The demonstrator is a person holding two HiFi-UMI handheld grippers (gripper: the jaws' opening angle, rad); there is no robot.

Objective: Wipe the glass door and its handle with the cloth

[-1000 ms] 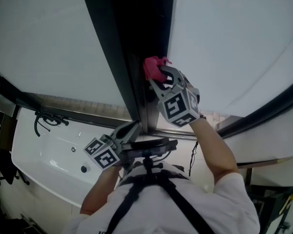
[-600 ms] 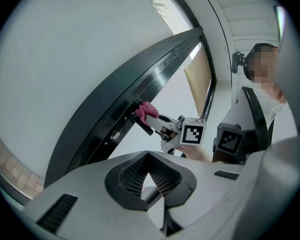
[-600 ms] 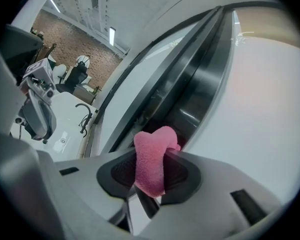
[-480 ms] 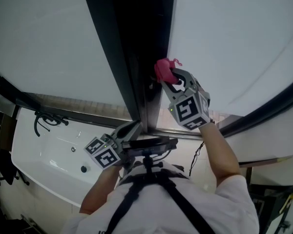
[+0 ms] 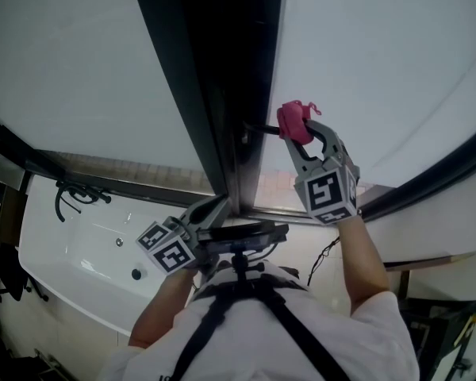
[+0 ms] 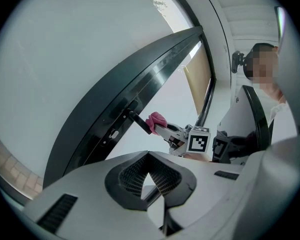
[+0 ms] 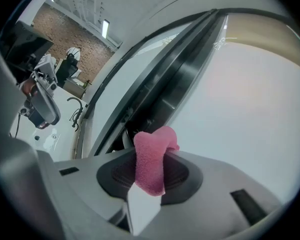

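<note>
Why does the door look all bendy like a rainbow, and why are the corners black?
Left gripper view: the wide-angle lens bows the dark door frame into an arc and leaves the corners black. Right gripper view: same bending and dark corners, and the pink cloth looms big because it is so near the camera. Head view: the frame curves less, and the glass looks plain bright white.

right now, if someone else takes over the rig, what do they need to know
Right gripper: shut on the pink cloth, raised, pressing it against the free end of the dark handle.
Left gripper: shut, nothing between its jaws, held low near the chest, off the glass door.
Done: the cloth is on the handle; the pictures do not show which parts are already wiped.
Left: probably finish the handle, then wipe the glass panel, keeping the right grip shut.
</note>
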